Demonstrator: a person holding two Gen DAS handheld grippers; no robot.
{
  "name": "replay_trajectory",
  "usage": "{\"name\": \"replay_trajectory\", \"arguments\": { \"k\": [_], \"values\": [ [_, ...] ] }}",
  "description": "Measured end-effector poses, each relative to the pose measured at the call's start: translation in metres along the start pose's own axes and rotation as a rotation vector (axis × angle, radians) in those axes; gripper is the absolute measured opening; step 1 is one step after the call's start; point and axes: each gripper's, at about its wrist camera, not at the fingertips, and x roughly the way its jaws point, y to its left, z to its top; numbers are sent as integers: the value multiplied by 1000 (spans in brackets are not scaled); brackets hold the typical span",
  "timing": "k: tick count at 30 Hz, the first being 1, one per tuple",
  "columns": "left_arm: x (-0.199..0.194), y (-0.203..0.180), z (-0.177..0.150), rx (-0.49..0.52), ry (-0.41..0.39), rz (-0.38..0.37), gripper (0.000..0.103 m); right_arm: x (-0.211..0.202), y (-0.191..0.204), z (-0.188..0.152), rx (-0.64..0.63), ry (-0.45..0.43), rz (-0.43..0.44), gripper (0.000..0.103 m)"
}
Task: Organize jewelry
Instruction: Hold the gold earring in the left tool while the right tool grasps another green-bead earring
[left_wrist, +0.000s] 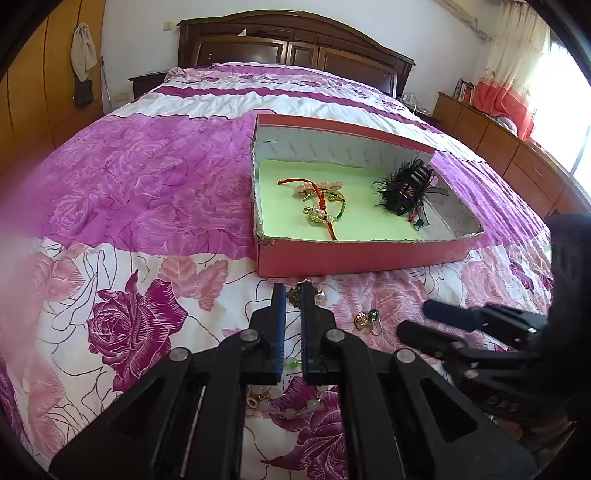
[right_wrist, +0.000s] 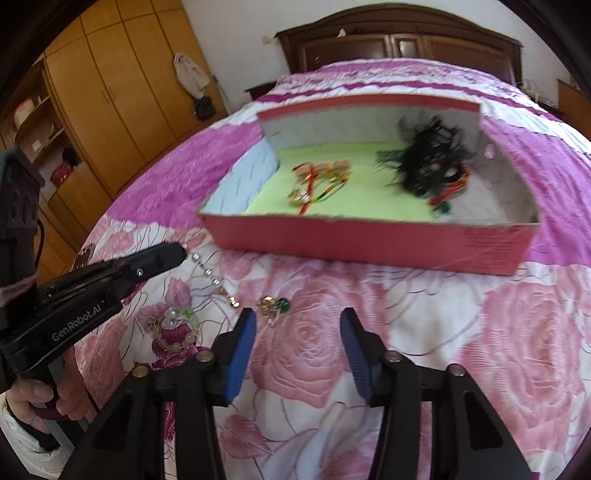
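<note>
My left gripper (left_wrist: 293, 290) is shut on a pearl chain (right_wrist: 209, 273). In the right wrist view the chain hangs from the left gripper (right_wrist: 181, 252) down to a gold end on the bedspread. A gold piece with a green stone (right_wrist: 274, 305) lies on the bed just ahead of my right gripper (right_wrist: 298, 322), near its left finger. That gripper is open with nothing between its fingers. A pale bead bracelet (right_wrist: 173, 334) lies below the left gripper. The red box (left_wrist: 351, 258) with a yellow-green liner holds red-cord jewelry (left_wrist: 321, 201) and a black feather clip (left_wrist: 406, 188).
Everything lies on a bed with a pink and purple rose bedspread (left_wrist: 129, 192). A dark wooden headboard (left_wrist: 295, 40) stands at the far end. Wooden wardrobes (right_wrist: 110, 92) line the left side, and a low cabinet (left_wrist: 498, 144) runs along the right under a bright window.
</note>
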Motion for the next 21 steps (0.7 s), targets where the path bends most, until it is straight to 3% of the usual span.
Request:
{"name": "replay_trajectory", "arguments": {
  "k": [9, 12, 14, 21],
  "values": [
    [1, 2, -2, -15, 2, -13, 0, 32, 11, 1, -32, 103, 13, 36],
    [2, 2, -2, -15, 4, -14, 0, 39, 15, 2, -60, 114, -12, 26],
    [1, 1, -2, -15, 3, -14, 0, 40, 17, 3, -72, 116, -18, 11],
    [-1, -3, -2, -10, -2, -10, 0, 27, 17, -2, -85, 102, 13, 4]
  ]
}}
